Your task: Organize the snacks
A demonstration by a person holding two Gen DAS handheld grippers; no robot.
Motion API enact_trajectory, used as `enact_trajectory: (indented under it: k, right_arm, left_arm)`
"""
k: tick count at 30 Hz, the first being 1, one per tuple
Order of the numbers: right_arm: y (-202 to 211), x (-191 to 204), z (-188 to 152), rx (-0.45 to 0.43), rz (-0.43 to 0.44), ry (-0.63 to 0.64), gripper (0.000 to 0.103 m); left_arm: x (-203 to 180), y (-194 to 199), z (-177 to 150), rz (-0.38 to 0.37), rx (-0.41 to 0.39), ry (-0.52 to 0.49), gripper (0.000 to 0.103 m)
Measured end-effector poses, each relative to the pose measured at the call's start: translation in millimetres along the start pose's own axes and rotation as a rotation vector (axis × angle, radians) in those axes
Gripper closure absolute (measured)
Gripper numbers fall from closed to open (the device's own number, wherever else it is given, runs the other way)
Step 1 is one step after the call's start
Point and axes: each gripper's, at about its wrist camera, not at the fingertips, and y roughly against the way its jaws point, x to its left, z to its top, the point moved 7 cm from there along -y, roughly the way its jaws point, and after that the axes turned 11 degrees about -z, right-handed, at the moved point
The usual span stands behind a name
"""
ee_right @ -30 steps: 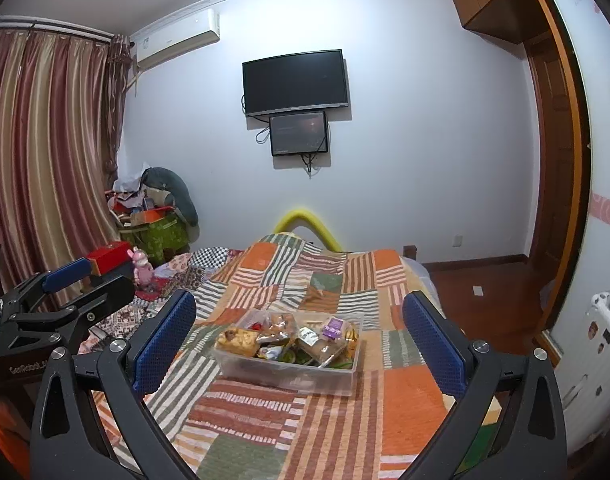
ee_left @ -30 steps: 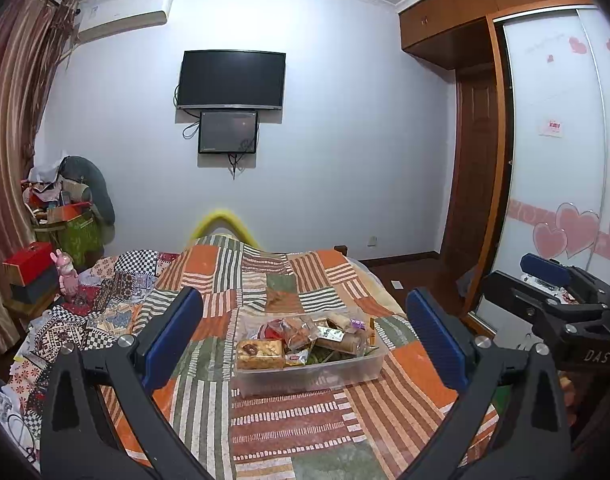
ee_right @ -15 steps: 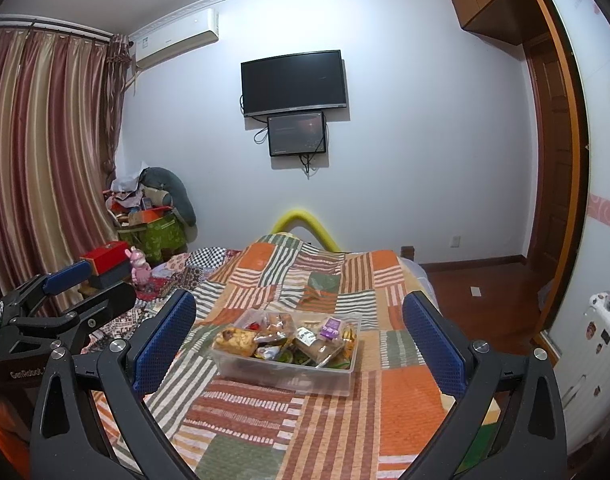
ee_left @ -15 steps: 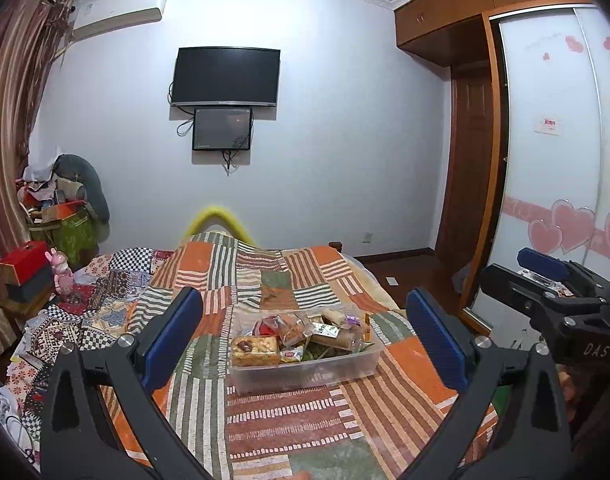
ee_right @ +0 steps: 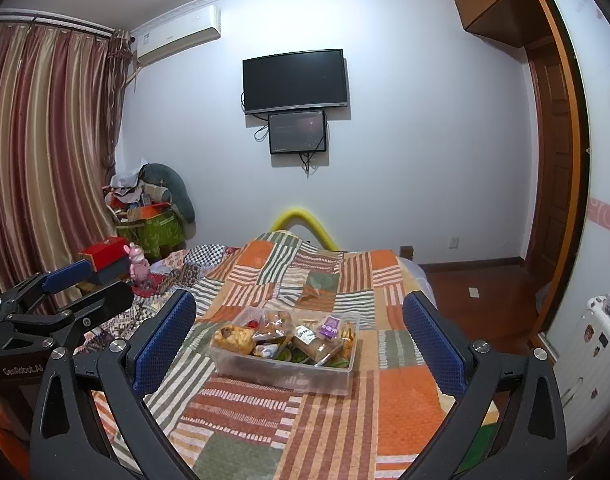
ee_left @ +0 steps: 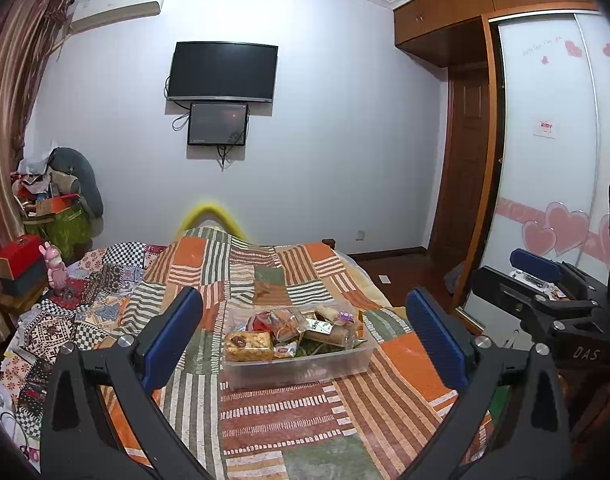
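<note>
A clear plastic bin [ee_left: 345, 364] full of wrapped snacks sits on the patchwork bed quilt [ee_left: 277, 420]; it also shows in the right wrist view [ee_right: 265, 372]. A gold-wrapped snack [ee_left: 249, 346] lies at its near left. My left gripper [ee_left: 305, 332] is open and empty, held above the quilt short of the bin. My right gripper [ee_right: 299, 328] is open and empty, also short of the bin. Each gripper shows at the edge of the other's view.
A cluttered side area with a red box [ee_right: 105, 254], a pink toy [ee_right: 139, 266] and a green bag [ee_right: 157, 232] lies left of the bed. A wardrobe [ee_left: 545, 160] and wooden floor are on the right. A TV [ee_right: 295, 80] hangs on the far wall.
Both views shifted slightly; the bin sits a little lower and nearer in the left wrist view. Both grippers stay open and empty.
</note>
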Motion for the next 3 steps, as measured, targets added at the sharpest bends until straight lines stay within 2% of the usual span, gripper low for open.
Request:
enact_trajectory:
  k: [3]
  right_arm:
    - [-1.2,0.1,-0.5,0.003,0.000,0.003,0.000]
  left_arm:
    - [0.6,-0.1,-1.0,-0.002,0.001,0.001,0.000]
